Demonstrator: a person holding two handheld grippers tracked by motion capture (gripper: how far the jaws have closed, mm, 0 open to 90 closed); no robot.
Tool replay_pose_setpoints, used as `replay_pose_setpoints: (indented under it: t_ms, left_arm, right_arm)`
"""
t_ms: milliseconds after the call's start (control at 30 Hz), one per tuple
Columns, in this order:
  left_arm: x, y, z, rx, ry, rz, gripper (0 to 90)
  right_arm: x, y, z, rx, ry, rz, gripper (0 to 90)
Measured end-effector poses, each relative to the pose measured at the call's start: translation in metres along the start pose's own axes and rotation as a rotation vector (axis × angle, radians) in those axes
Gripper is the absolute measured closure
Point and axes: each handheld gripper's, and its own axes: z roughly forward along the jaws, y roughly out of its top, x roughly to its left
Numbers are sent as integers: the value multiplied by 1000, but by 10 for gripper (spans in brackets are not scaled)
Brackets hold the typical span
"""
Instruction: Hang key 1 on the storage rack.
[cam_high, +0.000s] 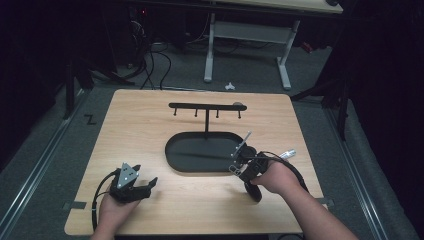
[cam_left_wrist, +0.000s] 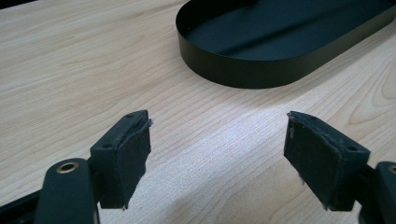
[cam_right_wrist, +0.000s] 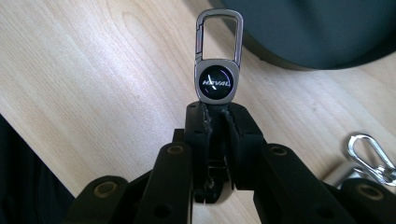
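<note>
My wooden table carries a black oval tray with a post and a bar of hooks rising from it. My left tongs rest on the table near its front edge with their jaws wide apart and nothing between them, the tray's wall ahead of them. My right tongs, at the tray's right end, are clamped on a metal keychain whose clip sticks out past the jaws, and a second clip lies on the table just beside them.
</note>
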Motion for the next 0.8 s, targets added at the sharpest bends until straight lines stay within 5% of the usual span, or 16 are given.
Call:
replay_pose_setpoints:
  t_ms: [800]
  left_arm:
    - [4,-8,-10,0,21,-23,235]
  right_arm:
    - [-11,6,-41,-80,-30,20,807]
